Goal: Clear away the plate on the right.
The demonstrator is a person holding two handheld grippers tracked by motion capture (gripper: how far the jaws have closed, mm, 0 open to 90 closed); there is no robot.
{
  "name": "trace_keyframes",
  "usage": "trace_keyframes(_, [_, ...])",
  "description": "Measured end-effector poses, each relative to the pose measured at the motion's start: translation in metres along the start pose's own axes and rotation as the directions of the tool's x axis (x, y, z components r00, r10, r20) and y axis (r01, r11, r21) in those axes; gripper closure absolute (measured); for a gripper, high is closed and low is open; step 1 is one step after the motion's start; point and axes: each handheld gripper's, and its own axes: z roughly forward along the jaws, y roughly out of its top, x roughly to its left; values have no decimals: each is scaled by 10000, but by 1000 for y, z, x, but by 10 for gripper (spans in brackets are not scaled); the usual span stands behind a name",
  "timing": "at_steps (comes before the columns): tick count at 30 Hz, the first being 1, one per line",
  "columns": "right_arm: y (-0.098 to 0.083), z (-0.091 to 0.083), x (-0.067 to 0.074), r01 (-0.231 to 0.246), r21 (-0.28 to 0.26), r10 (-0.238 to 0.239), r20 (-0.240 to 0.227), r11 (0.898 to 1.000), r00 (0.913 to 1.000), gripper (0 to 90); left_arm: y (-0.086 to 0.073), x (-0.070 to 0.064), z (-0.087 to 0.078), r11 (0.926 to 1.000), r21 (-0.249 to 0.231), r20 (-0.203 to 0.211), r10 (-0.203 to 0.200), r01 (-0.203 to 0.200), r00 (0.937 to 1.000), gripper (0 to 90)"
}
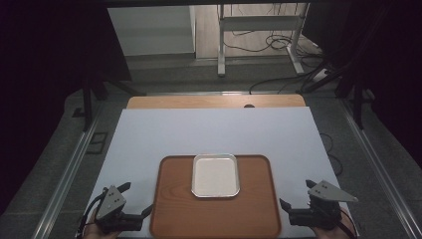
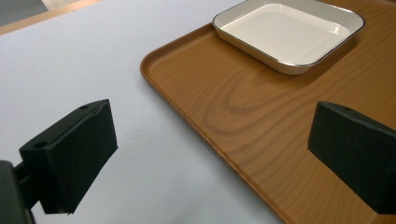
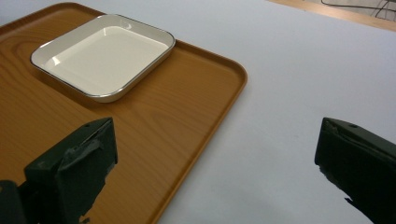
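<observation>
Judging by the scene, nothing is started: the left gripper (image 1: pixel 133 200) and right gripper (image 1: pixel 294 194) both stand wide open and empty beside the wooden tray (image 1: pixel 174 219), where the white enamel dish (image 1: pixel 215 175) rests untouched (toward its far edge), so all handling remains

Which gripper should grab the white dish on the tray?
Probably the right gripper, narrowly. The white dish sits slightly right of the middle of the wooden tray, a bit nearer it than the left gripper. Both stand open and empty beside the tray.
</observation>
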Motion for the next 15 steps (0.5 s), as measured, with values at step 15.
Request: trace_keyframes(15, [-17, -13, -7, -287, -79, 291, 527, 9996, 9982, 0, 0, 0, 0, 10000, -2, 0, -1, 1, 10000, 11])
